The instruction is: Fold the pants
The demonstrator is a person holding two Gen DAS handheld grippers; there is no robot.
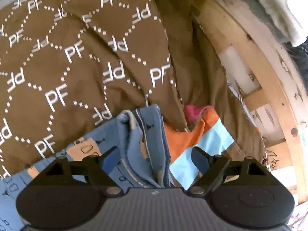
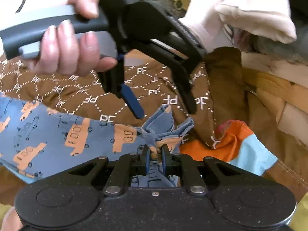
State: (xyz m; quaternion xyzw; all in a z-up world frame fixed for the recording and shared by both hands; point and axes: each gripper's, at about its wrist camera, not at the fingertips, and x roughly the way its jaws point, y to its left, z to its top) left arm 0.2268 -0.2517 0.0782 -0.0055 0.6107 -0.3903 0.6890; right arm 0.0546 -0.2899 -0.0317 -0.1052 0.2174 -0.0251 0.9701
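The pants (image 2: pixel 57 134) are small, blue, printed with orange vehicles, and lie across a brown cover printed with "PF" letters (image 1: pixel 57 57). One end of the garment is gathered into a bunch of layered edges (image 1: pixel 142 134).

The right hand-held gripper (image 2: pixel 155 153) is closed narrow on that bunch; its pads pinch the fabric. The left hand-held gripper (image 1: pixel 154 157) stands wide, with the bunched fabric between its fingers and no pad contact visible. In the right wrist view, a hand (image 2: pixel 69 46) carries the left unit above the cover.

Handling judgement: the fabric looks thin, light and limp. It will sag and crease wherever it is unsupported, and stacked layers may slide apart. Grip at a hem or seam where the layers meet, taking all layers in 1 pinch.

An orange and light blue cloth (image 1: pixel 192 140) lies just beside the pants, with a pink piece (image 1: pixel 194 111) at its far edge. A worn wooden frame (image 1: pixel 269 88) borders the covered surface. Pale fabric (image 2: pixel 250 9) lies beyond it.
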